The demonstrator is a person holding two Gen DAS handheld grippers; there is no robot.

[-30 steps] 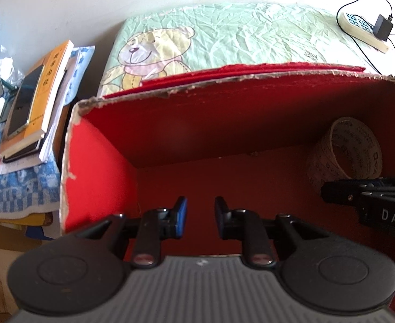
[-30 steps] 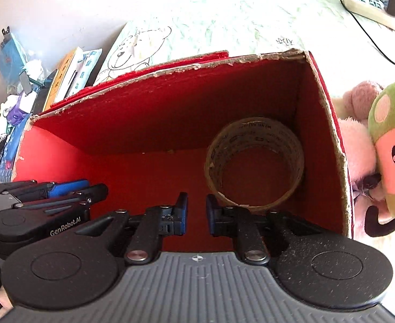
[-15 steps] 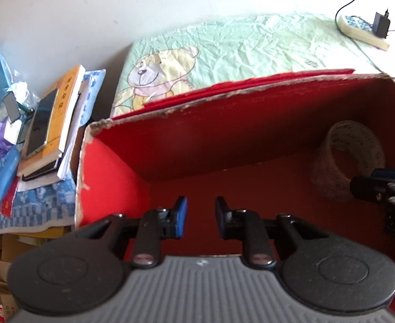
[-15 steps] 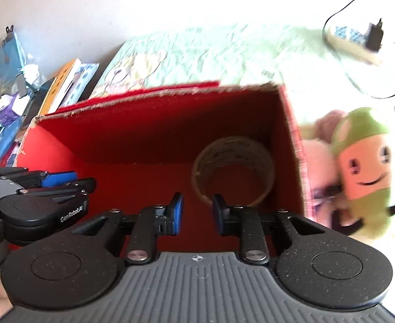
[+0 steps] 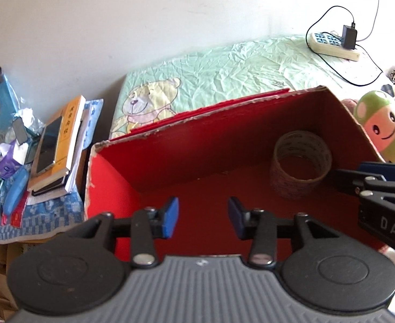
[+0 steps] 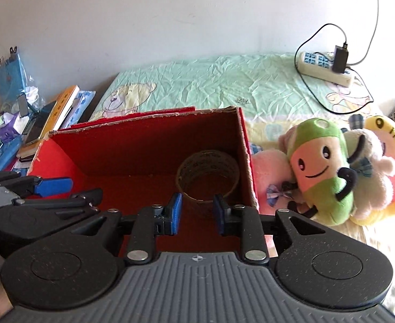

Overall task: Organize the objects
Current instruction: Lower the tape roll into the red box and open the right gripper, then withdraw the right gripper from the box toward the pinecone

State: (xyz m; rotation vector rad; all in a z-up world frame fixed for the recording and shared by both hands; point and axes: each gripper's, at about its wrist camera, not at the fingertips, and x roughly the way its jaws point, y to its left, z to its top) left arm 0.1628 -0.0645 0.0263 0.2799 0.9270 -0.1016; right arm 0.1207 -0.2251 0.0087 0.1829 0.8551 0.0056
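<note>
A plain white wall (image 6: pixel 170 21) rises behind a bed (image 6: pixel 224 86) under bright daylight.

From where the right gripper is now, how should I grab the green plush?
Take the green plush across its narrower body, coming from above and the right gripper's right. It leans on the other toys, touching the pink one beside the red box; its soft body should compress between open jaws.

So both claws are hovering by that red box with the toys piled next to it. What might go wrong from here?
The left gripper and right gripper, both open and empty, sit close together over the red box, so they might bump.

The green plush lies tangled among other toys; grabbing it may drag neighbours along.

The tape roll stands on its edge in the box and could roll if a toy lands on it.
</note>
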